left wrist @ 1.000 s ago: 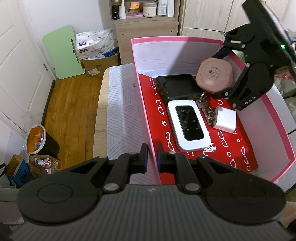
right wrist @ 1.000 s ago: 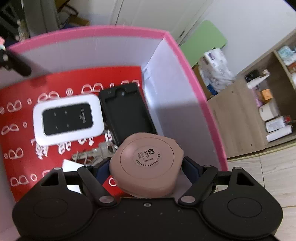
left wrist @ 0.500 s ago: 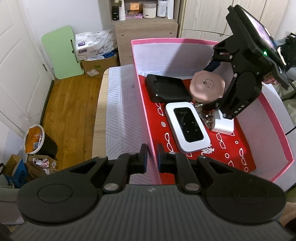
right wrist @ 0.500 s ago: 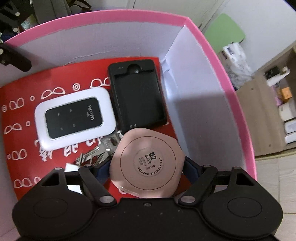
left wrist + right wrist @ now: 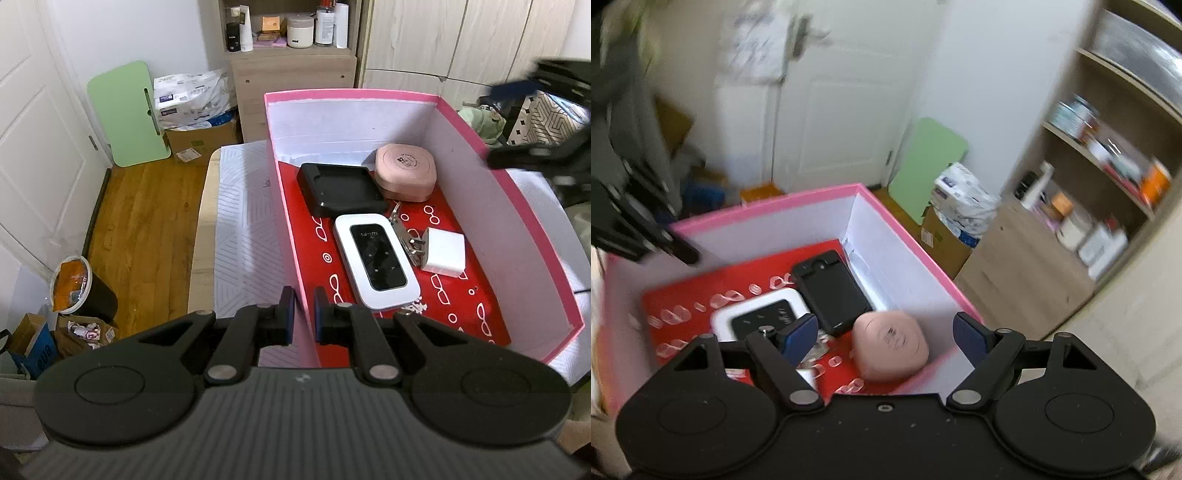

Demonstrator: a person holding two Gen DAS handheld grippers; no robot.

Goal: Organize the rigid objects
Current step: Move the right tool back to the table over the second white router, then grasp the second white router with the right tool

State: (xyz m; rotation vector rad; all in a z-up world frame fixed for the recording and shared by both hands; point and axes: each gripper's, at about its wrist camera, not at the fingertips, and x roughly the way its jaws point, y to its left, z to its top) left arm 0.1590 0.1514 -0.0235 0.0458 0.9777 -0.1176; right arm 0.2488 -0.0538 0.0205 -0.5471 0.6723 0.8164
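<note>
A pink box (image 5: 524,225) with a red patterned floor holds a round pink case (image 5: 405,171) in its far corner, a black tray (image 5: 341,188), a white Wi-Fi router (image 5: 376,260), keys (image 5: 406,240) and a white charger (image 5: 443,254). My left gripper (image 5: 300,319) is shut on the box's near left wall. My right gripper (image 5: 886,332) is open and empty, raised above the box over the pink case (image 5: 890,345). It shows blurred at the right edge of the left wrist view (image 5: 546,147).
The box stands on a white patterned mat (image 5: 243,229) on a table. A wooden floor, a bin (image 5: 74,288), a green board (image 5: 129,114), cardboard boxes and a shelf unit (image 5: 291,62) lie to the left and behind.
My right gripper set the pink case down in the box's far corner, opened, and pulled up and away to the right. My left gripper kept its hold on the wall.
</note>
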